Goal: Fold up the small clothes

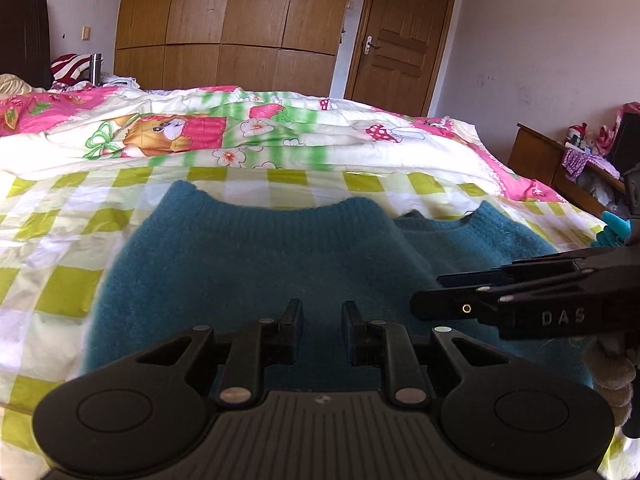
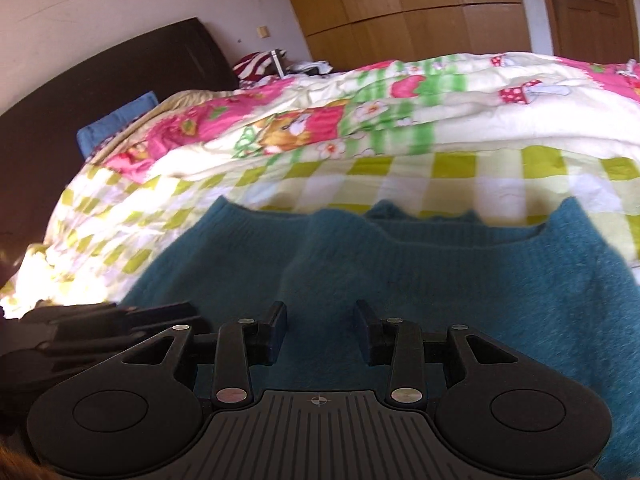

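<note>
A teal knitted garment (image 1: 256, 264) lies folded on the green-and-white checked sheet (image 1: 48, 240), its ribbed edge facing away from me. A second teal layer (image 1: 480, 232) shows under it on the right. My left gripper (image 1: 322, 314) hovers over the near part of the garment, open by a narrow gap with only fabric showing beneath. My right gripper (image 1: 428, 292) reaches in from the right, close beside it. In the right wrist view the right gripper (image 2: 320, 314) is open over the teal knit (image 2: 460, 280), nothing between its fingers, with the left gripper (image 2: 172, 314) at the lower left.
A bunched quilt (image 1: 280, 128) with pink, green and bear prints lies across the bed behind the garment. Beyond stand a wooden wardrobe (image 1: 240, 20) and door (image 1: 404, 36). A dark headboard (image 2: 100, 92) and blue pillow (image 2: 116, 124) are at the left, a wooden bedside cabinet (image 1: 536, 152) at the right.
</note>
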